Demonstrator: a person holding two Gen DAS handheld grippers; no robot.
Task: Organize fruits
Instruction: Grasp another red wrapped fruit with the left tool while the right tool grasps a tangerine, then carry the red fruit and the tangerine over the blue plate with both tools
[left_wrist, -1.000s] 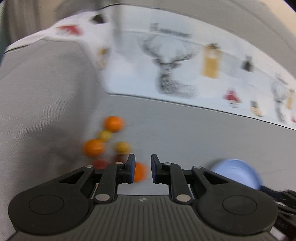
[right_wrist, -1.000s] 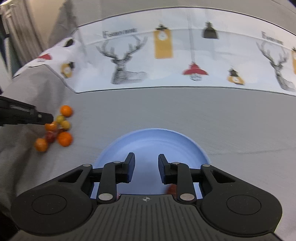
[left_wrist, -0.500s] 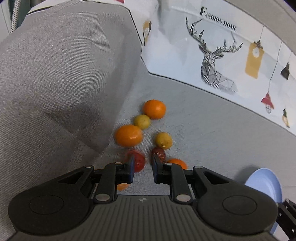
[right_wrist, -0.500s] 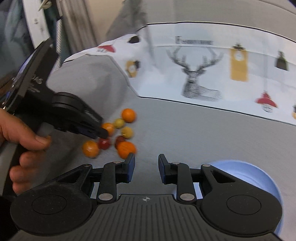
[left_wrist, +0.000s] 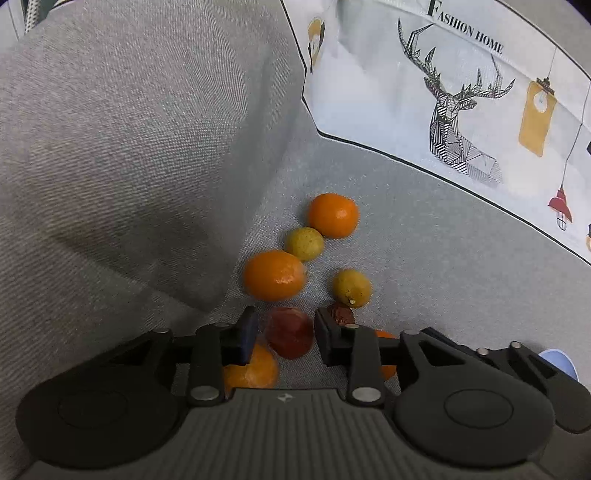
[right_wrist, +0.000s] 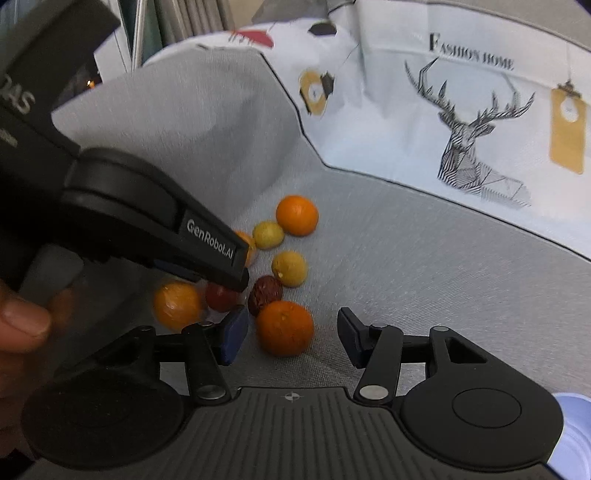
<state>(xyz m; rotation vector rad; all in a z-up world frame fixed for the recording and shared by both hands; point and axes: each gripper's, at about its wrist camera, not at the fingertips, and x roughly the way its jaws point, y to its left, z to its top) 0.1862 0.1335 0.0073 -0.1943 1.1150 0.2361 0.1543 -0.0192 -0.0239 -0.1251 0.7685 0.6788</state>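
**Presently: two grippers over a fruit pile, both spread for picking**

Left gripper (left_wrist: 282, 334): jaws just opened, spread either side of smooth red fruit (left_wrist: 289, 332), pads clear of its skin; set so as to straddle before pinching. Wrinkled dark date (left_wrist: 341, 314) just past right jaw; yellow fruit (left_wrist: 351, 287) and large orange (left_wrist: 274, 275) ahead of tips; small orange (left_wrist: 251, 365) under left jaw.

Right gripper (right_wrist: 290, 336): jaws just opened wider, nothing pinched; near orange (right_wrist: 285, 326) between them, closer to left jaw, likely next pick.

Blue plate (right_wrist: 570, 424): behind right jaw, probable destination.

Grey cushion (left_wrist: 110, 147): left of the left gripper's jaws, penning the pile in.
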